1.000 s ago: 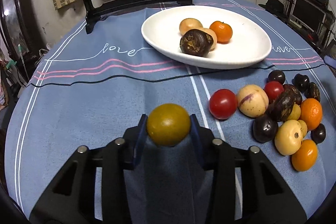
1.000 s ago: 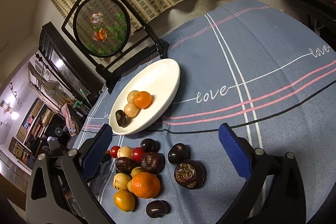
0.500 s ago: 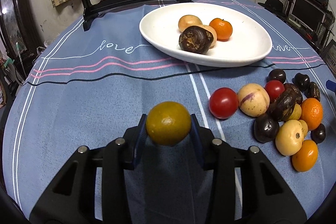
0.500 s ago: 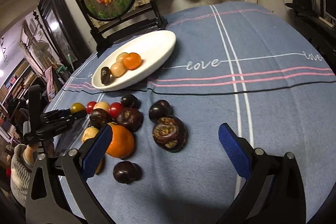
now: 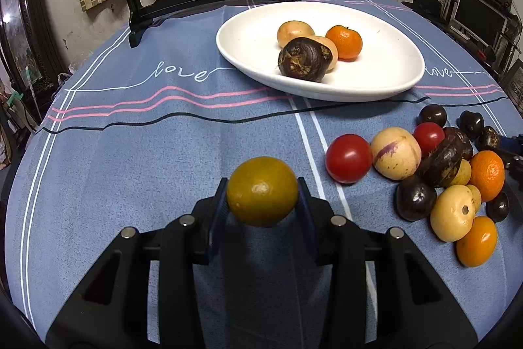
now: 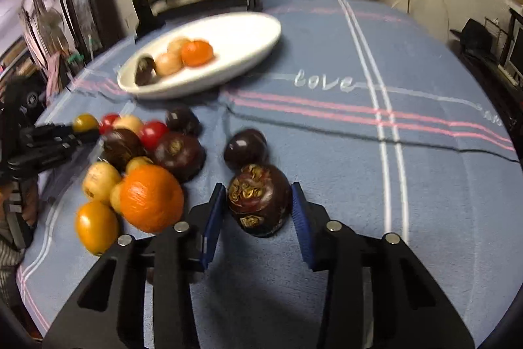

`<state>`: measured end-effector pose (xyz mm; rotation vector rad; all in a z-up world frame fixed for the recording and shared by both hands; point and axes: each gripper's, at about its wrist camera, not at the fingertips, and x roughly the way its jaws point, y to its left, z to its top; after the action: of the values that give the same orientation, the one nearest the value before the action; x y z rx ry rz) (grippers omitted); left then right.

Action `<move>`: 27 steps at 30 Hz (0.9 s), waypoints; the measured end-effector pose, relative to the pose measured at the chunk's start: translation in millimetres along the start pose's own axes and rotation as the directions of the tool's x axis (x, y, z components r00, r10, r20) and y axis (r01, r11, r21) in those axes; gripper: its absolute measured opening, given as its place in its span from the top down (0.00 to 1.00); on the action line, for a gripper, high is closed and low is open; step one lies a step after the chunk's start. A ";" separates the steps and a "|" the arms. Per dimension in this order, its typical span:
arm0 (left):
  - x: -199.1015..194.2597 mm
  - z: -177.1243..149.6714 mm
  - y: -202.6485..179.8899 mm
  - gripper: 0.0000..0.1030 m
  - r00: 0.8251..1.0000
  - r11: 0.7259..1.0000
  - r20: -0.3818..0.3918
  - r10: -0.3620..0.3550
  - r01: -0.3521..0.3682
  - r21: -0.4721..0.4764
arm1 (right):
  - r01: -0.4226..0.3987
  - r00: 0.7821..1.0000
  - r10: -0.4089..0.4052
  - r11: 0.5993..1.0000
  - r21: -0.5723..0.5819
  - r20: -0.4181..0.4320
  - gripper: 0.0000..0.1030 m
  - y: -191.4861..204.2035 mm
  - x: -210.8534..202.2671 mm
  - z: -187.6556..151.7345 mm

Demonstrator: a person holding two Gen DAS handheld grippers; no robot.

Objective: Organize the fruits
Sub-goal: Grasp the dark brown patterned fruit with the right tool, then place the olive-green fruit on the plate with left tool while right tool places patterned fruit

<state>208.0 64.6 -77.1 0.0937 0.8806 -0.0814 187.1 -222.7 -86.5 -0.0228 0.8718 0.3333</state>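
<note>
Left tongs grip a yellow-green fruit; right tongs are closing around a dark fruit (pads apparently touching) on blue cloth.

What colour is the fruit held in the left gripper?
Greenish yellow fruit, glossy, clamped in the left gripper; the left wrist view shows it best.

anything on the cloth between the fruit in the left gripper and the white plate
No. In the left wrist view only bare blue tablecloth lies between the yellow-green fruit and the white plate.
</note>
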 end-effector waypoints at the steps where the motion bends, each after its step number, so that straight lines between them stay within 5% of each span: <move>1: 0.1 -0.1 0.1 0.60 1.000 1.000 0.000 0.000 0.000 0.000 | 0.001 1.000 -0.001 1.000 -0.001 -0.001 0.60 0.2 0.4 0.5; 9: -0.9 -1.1 3.5 0.61 1.000 0.999 0.004 -0.031 0.031 -0.019 | -0.058 0.998 0.057 0.998 0.036 0.030 0.61 -7.1 -5.8 -2.0; 17: -28.1 17.2 2.3 0.61 0.994 0.998 0.103 -0.047 0.051 -0.033 | -0.122 0.982 0.108 0.989 0.083 0.152 0.61 -13.5 -33.4 7.0; 22: -28.5 73.1 6.2 0.61 0.990 0.999 0.140 -0.001 0.008 -0.048 | -0.178 0.958 0.152 0.980 0.089 0.244 0.61 -13.9 -54.4 62.4; 27: -2.6 114.9 11.6 0.61 0.989 0.994 0.144 0.018 -0.003 -0.107 | -0.177 0.954 0.159 0.983 0.053 0.253 0.61 3.8 -33.4 111.9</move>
<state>295.6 63.0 -1.8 -0.0072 0.7378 -0.0309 249.7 -211.0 11.4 0.1609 0.6377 0.4525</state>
